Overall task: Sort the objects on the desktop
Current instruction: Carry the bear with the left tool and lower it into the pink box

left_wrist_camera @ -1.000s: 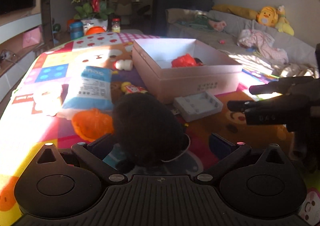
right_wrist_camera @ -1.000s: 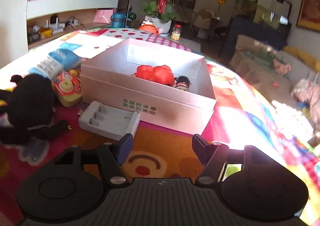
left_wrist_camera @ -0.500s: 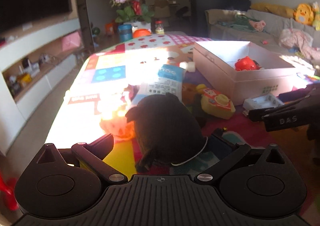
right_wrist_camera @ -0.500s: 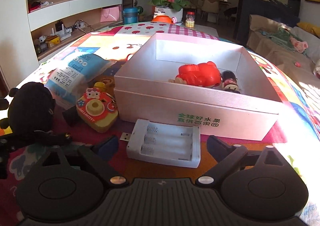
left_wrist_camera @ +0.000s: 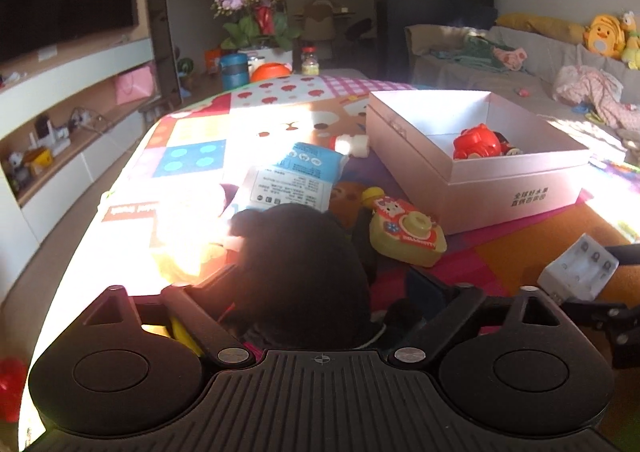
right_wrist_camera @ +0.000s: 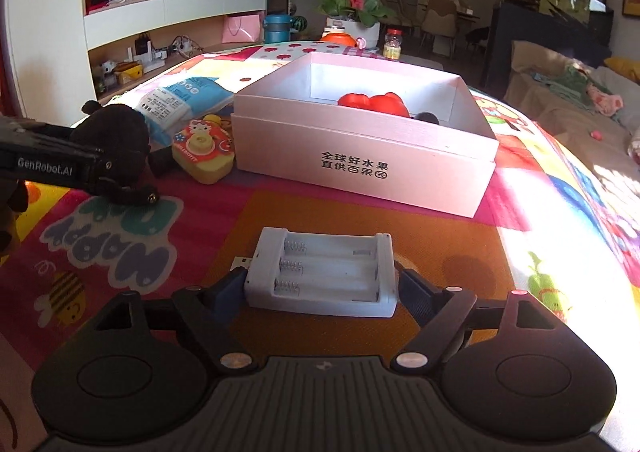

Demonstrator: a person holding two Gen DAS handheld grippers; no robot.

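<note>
Sorting partly done, judging by the layout. Already inside the white box [right_wrist_camera: 360,156]: a red toy [right_wrist_camera: 372,102] and a small dark figure [left_wrist_camera: 510,148] beside it. Still out on the desk [right_wrist_camera: 360,220]: a black plush toy [left_wrist_camera: 298,276], a white battery charger [right_wrist_camera: 322,276], a yellow toy camera [right_wrist_camera: 202,152] just beside the box, a blue-and-white packet [left_wrist_camera: 292,178] behind it, plus a small white item [left_wrist_camera: 354,143] near the box's far corner.

Left claw [left_wrist_camera: 316,292] wrapped around the black plush toy, fingers against its sides — seemingly grasping it, low over the desk and short of the box. Right claw [right_wrist_camera: 320,284] clenched on the battery charger, pads pressing both short ends; whether lifted or resting on the mat, cannot tell.

Left to do, most likely: carry both held pieces to the box, then collect the camera, packet and small white item.
</note>
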